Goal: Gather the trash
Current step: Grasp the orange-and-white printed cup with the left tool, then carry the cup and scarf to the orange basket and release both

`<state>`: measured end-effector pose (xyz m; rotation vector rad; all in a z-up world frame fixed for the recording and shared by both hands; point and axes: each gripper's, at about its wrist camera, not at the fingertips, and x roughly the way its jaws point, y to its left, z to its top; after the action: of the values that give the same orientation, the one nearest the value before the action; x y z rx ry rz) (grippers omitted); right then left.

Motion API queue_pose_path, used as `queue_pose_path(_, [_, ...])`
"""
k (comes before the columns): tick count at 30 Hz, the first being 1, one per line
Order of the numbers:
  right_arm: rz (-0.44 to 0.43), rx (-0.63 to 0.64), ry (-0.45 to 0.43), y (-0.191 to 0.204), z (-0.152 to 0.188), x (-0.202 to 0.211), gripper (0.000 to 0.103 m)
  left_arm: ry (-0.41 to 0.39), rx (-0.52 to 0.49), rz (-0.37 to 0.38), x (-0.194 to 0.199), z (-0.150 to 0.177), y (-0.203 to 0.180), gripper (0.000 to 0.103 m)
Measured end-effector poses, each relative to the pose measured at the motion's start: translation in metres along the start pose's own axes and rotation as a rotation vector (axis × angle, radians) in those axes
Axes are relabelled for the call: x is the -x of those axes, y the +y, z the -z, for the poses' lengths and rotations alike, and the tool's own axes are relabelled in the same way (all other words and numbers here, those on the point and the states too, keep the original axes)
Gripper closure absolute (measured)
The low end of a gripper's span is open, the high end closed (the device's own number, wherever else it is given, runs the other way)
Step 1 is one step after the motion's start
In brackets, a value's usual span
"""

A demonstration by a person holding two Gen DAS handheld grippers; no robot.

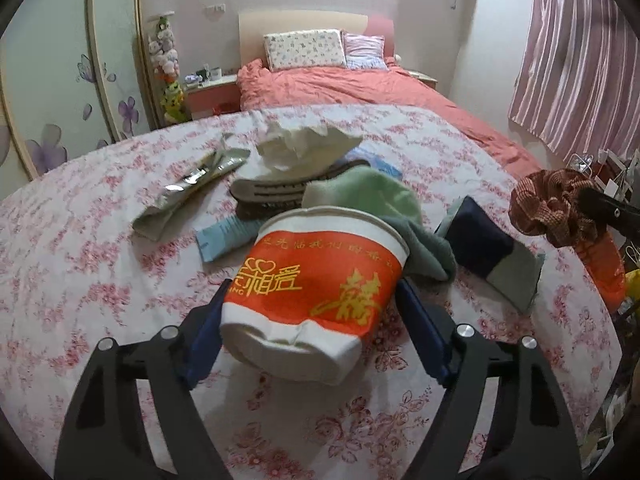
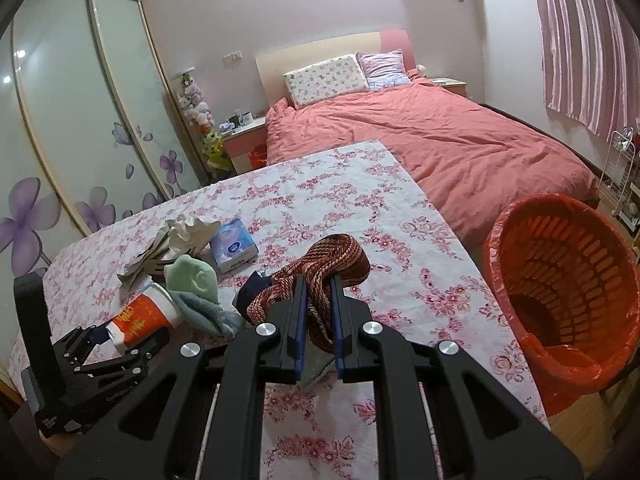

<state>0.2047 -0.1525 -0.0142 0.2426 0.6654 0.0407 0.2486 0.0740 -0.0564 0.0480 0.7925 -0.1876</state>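
Observation:
A crushed orange-and-white paper cup [image 1: 316, 280] lies on its side on the floral table [image 1: 80, 280]. My left gripper [image 1: 312, 312] is open with a finger on each side of the cup; whether the pads touch it I cannot tell. The right wrist view shows the same cup [image 2: 140, 316] and the left gripper [image 2: 128, 344]. My right gripper [image 2: 318, 304] is shut on a brown striped scrunchie [image 2: 332, 260] and holds it above the table; it also shows in the left wrist view [image 1: 560, 208]. An orange bin [image 2: 568, 292] with a liner stands off the table's right edge.
On the table lie a green sock [image 1: 360, 196], a crumpled tissue [image 1: 304, 148], a foil wrapper [image 1: 192, 184], a hair clip [image 1: 272, 196], a blue tissue pack [image 2: 234, 250] and a dark pouch [image 1: 492, 252]. A bed [image 2: 440, 140] stands behind.

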Motion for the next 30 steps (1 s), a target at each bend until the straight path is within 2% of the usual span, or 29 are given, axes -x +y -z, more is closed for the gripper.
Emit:
queue_pose_path(11, [-0.001, -0.008, -0.026, -0.006, 0.002, 0.017, 0.092, -0.045, 0.035, -0.023, 0.022, 0.001, 0.006, 0.025])
queue_pose_path(16, [-0.004, -0.021, -0.051, -0.010, -0.003, 0.026, 0.092, -0.094, 0.039, -0.029, 0.042, -0.007, 0.005, 0.025])
queue_pose_path(24, [-0.013, -0.032, -0.103, -0.019, -0.009, 0.044, 0.092, -0.174, 0.041, -0.016, 0.072, -0.025, -0.013, 0.025])
queue_pose_path(30, [-0.007, -0.051, -0.163, -0.033, -0.012, 0.063, 0.092, -0.222, 0.028, 0.035, 0.088, -0.034, -0.043, 0.025])
